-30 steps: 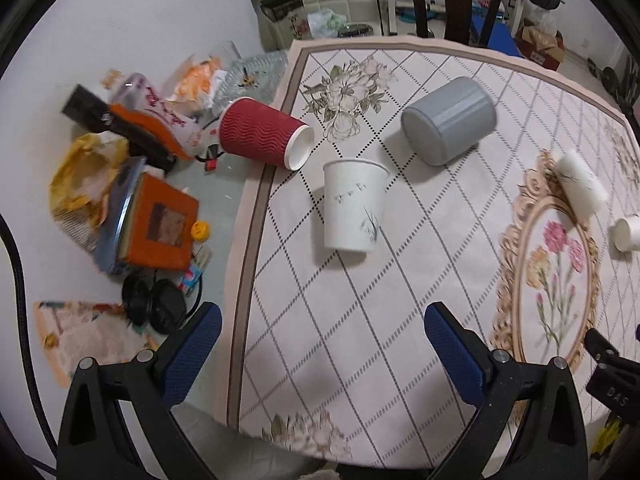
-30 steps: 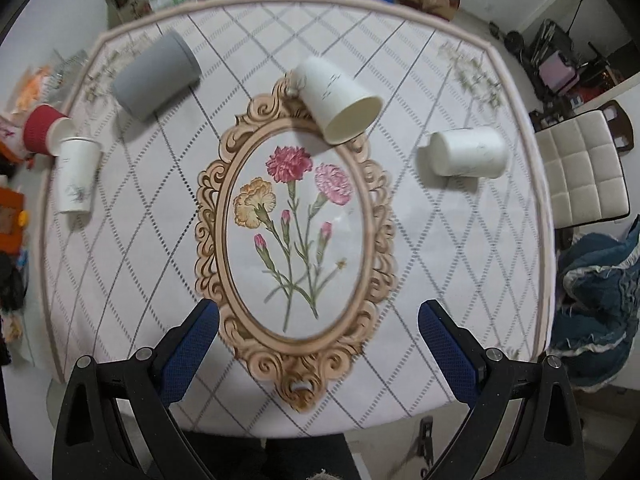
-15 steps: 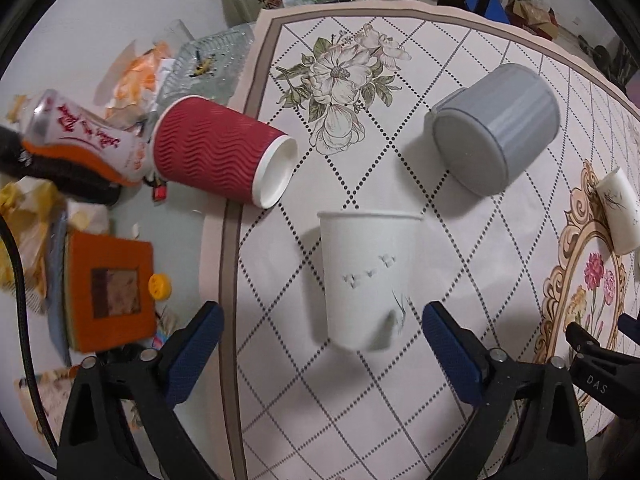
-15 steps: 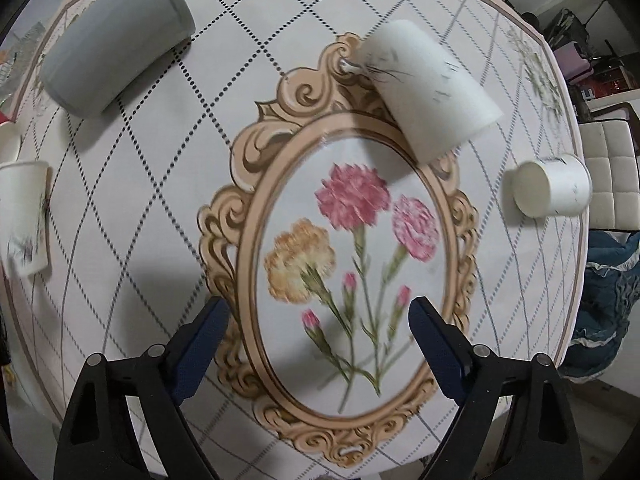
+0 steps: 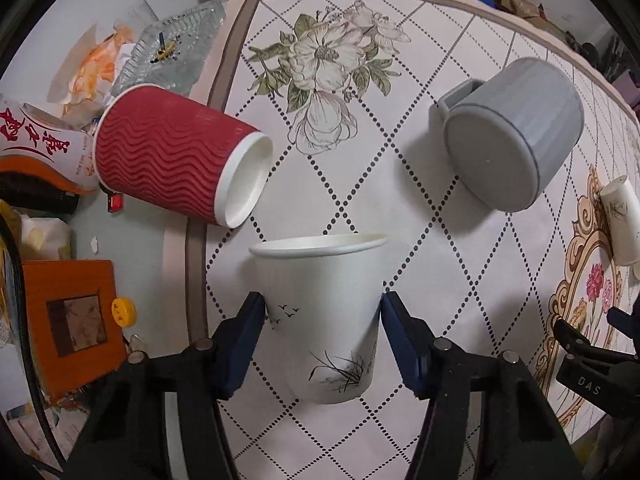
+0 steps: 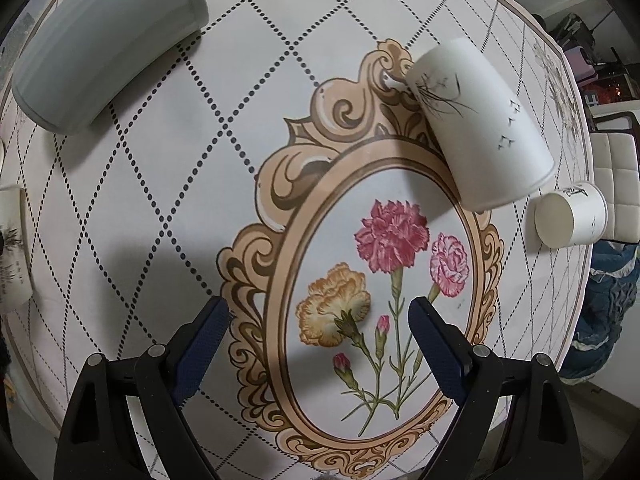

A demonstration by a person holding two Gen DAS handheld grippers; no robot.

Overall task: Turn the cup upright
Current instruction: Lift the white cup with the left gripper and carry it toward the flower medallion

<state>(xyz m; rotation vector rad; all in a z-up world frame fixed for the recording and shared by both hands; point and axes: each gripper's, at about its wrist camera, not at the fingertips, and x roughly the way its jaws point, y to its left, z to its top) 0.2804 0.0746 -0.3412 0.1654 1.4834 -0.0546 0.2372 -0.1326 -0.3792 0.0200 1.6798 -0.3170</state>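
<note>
A white paper cup with a bird and grass print (image 5: 320, 312) lies on its side on the tablecloth, rim pointing away from me. My left gripper (image 5: 322, 316) has its blue pads against both sides of this cup. My right gripper (image 6: 318, 320) is open and empty above the flower oval. A second white printed cup (image 6: 480, 124) lies on its side beyond the right gripper. A third white cup (image 6: 570, 216) lies on its side at the right table edge. It cannot be told whether the left pads squeeze the cup.
A red ribbed cup (image 5: 176, 156) lies on its side at the cloth's left edge. A grey mug (image 5: 512, 136) lies on its side at the far right, also in the right wrist view (image 6: 108, 40). Clutter, an orange frame (image 5: 68, 320) and a glass dish (image 5: 176, 48) lie left of the cloth.
My left gripper moved forward and closed in around the white cup, pads now at its sides. My right gripper moved closer to the table, toward the second white cup.
</note>
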